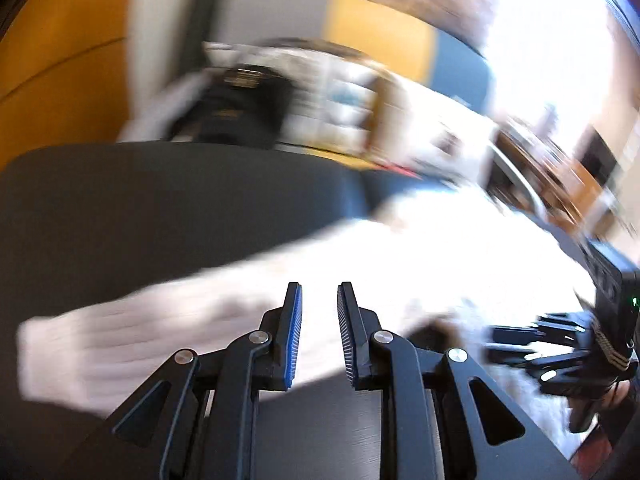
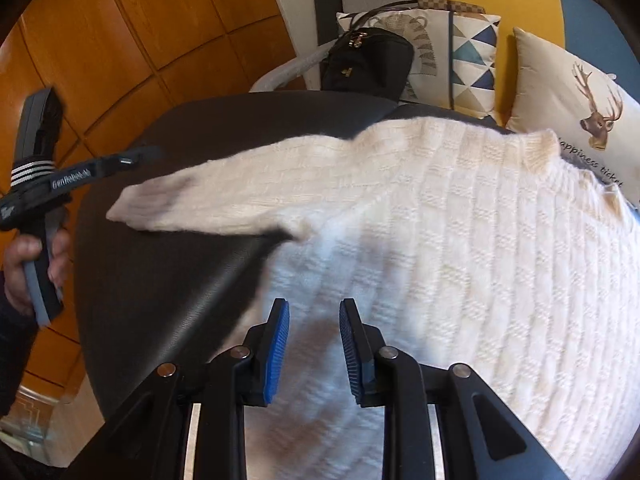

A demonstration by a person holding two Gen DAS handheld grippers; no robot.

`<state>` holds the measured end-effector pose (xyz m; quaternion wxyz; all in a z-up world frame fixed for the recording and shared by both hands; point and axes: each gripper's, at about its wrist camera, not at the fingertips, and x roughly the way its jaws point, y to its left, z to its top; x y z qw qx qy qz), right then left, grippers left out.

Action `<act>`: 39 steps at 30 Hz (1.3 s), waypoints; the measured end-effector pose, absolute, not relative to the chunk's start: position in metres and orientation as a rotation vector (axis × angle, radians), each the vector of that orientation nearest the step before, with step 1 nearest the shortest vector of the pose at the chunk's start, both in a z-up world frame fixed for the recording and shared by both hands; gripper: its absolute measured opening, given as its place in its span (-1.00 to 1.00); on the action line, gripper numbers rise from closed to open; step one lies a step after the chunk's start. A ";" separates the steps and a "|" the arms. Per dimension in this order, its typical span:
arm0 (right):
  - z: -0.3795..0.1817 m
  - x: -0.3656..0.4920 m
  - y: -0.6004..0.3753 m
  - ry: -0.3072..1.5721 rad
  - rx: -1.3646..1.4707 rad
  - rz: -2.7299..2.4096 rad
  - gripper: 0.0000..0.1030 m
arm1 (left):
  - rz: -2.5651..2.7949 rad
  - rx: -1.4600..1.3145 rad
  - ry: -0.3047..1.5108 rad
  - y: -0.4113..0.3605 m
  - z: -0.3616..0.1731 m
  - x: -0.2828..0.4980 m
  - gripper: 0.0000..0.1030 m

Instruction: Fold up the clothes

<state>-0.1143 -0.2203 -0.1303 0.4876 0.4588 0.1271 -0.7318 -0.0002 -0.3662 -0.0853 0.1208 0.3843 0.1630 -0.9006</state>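
On the dark, matte tabletop (image 2: 160,288) lies a cream, cable-knit sweater (image 2: 460,240), spread flat with one long sleeve (image 2: 200,196) stretched out to the left of the right gripper (image 2: 314,350). That gripper hangs over the sweater's lower body, its blue-padded jaws parted with a gap and nothing pinched between them. Far to its left, past the sleeve cuff and beyond the table edge, a hand (image 2: 32,268) holds the grey-and-black handle of the left gripper.

In the left wrist view, badly blurred, the left gripper (image 1: 320,334) stands above the sleeve (image 1: 132,336), its pads likewise apart and bare of cloth; the sweater's body spreads away ahead and to its right, where the right gripper's black frame shows at the picture's edge.

Beyond the table, ahead of both grippers, sit a black zipped bag (image 2: 368,64), a triangle-patterned cushion (image 2: 474,64) and a beige cushion printed with a stag (image 2: 576,96).
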 end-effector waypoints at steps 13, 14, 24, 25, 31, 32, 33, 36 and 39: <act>-0.151 -0.094 -0.233 0.348 1.073 -1.657 -0.48 | -2.539 1.290 -0.005 -0.354 -0.134 -0.087 -0.59; -0.150 -0.097 -0.232 0.330 1.089 -1.643 -0.48 | -2.536 1.286 -0.023 -0.356 -0.136 -0.090 -0.59; -0.132 -0.139 -0.220 0.284 1.065 -1.879 -0.52 | -2.689 1.238 0.435 -0.373 -0.116 -0.076 -0.59; -0.134 -0.142 -0.222 0.301 1.061 -1.888 -0.52 | -2.714 1.236 0.494 -0.368 -0.115 -0.069 -0.59; -0.141 -0.154 -0.224 0.344 1.068 -1.888 -0.52 | -2.810 1.261 0.601 -0.321 -0.119 -0.042 -0.59; -0.142 -0.153 -0.224 0.355 1.070 -1.891 -0.52 | -2.813 1.277 0.588 -0.313 -0.121 -0.042 -0.59; -0.144 -0.153 -0.225 0.368 1.073 -1.895 -0.52 | -2.808 1.292 0.565 -0.307 -0.123 -0.044 -0.59; -0.148 -0.152 -0.227 0.395 1.069 -1.903 -0.58 | -2.692 1.362 0.460 -0.302 -0.136 -0.051 -0.59; -0.150 -0.151 -0.225 0.422 1.059 -1.912 -0.59 | -2.654 1.367 0.490 -0.309 -0.140 -0.049 -0.59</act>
